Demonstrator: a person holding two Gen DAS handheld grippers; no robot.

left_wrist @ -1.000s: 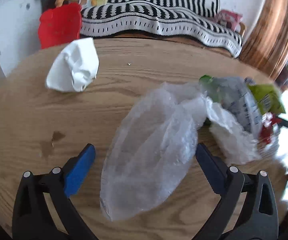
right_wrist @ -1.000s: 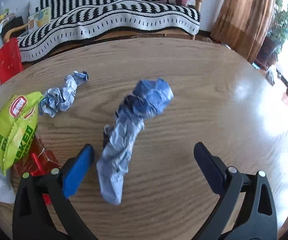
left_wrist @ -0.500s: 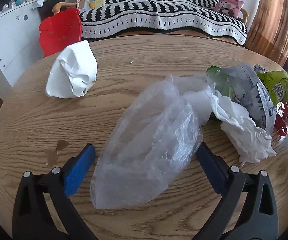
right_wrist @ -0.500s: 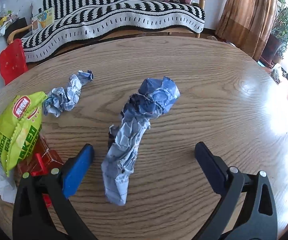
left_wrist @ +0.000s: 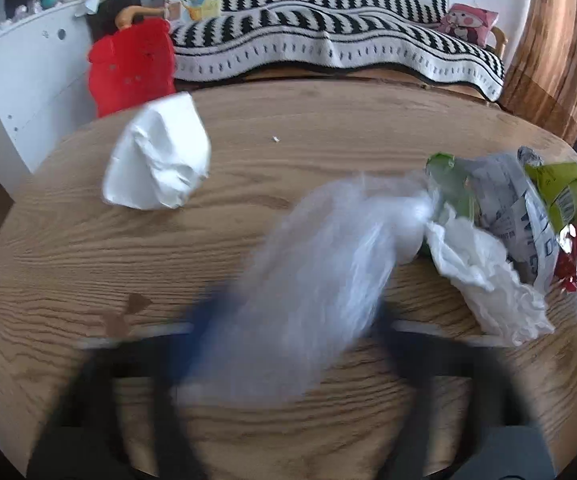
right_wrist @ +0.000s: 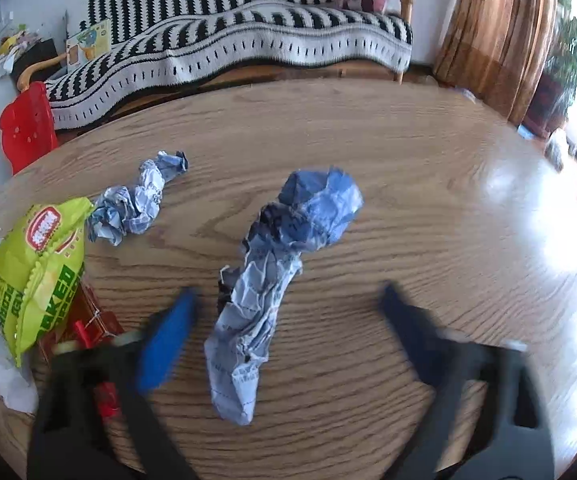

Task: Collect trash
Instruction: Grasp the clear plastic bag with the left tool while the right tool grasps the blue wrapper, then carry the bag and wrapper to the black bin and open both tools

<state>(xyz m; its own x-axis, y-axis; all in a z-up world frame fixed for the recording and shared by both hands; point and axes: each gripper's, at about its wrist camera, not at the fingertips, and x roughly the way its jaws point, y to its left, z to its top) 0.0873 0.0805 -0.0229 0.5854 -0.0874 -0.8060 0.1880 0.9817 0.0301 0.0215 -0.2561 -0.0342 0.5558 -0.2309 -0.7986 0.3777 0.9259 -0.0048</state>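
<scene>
Both of our grippers sit at the bottom of their frames, smeared by motion. Our left gripper (left_wrist: 288, 344) has just been closing, and its blurred jaws now pinch the near end of the crumpled clear plastic bag (left_wrist: 320, 276) at lower centre of the left wrist view. Our right gripper (right_wrist: 288, 320) has also just been closing; its jaws stand partly apart on either side of the long twisted wad of blue printed paper (right_wrist: 276, 276), and we see no pad pressing on it.

Just beyond the bag, at the right of the left wrist view, lies a heap of trash: a crushed white paper sheet (left_wrist: 484, 276), a grey printed plastic wrapper (left_wrist: 528, 216) and a lime-green snack packet (left_wrist: 564, 196). Farther back at upper left lies a crumpled white paper ball (left_wrist: 160, 160), well apart from the bag. All of it lies on the round wood-grain table (left_wrist: 328, 120).

In the right wrist view the same green packet (right_wrist: 40, 272) lies at the left edge, with a small crumpled blue-and-white paper scrap (right_wrist: 136, 200) beyond it, apart from the long wad.

Behind the table we see a red plastic chair (left_wrist: 132, 68) and a black-and-white striped blanket over a bench (left_wrist: 328, 40).
</scene>
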